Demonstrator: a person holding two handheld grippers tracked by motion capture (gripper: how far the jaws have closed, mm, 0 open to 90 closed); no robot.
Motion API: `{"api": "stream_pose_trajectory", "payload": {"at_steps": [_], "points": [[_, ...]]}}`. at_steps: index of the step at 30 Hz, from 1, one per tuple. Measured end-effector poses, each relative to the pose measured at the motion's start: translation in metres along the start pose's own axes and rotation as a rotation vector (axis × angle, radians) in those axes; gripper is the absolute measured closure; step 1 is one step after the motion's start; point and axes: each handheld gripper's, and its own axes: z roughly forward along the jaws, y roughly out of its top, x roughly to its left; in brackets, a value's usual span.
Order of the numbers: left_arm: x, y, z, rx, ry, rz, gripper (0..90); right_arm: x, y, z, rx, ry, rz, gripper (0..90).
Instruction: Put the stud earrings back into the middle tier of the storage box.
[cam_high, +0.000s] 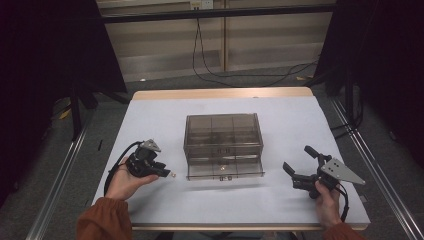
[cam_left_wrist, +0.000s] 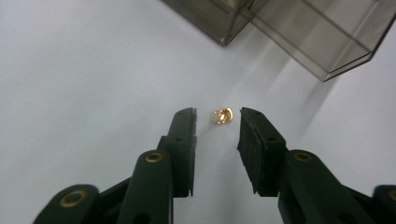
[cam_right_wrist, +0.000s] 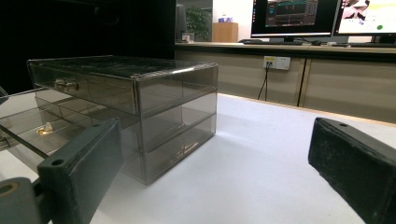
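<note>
On the worktop, a gold ring lies unpicked between the left gripper's parted fingers, the drawer pulled open, right gripper spread empty.

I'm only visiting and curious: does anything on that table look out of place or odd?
Yes. A tiny gold piece lies loose on the white table cover, left of the clear drawer box, just ahead of the left gripper, whose jaws stand apart. The box's lowest drawer is pulled out.
</note>
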Motion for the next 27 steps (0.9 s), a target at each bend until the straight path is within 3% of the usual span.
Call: {"api": "stream_pose_trajectory", "payload": {"at_steps": [10, 16, 27], "points": [[0.004, 0.015, 0.016, 0.152, -0.021, 0.036, 70.5, 0.000, 0.000, 0.000, 0.000, 0.000, 0.000, 2.8], [0.006, 0.022, 0.026, 0.208, -0.026, 0.049, 73.3, 0.000, 0.000, 0.000, 0.001, 0.001, 0.001, 2.8], [0.003, 0.029, 0.038, 0.255, -0.046, 0.072, 77.4, 0.000, 0.000, 0.000, 0.001, 0.001, 0.001, 2.8]]}}
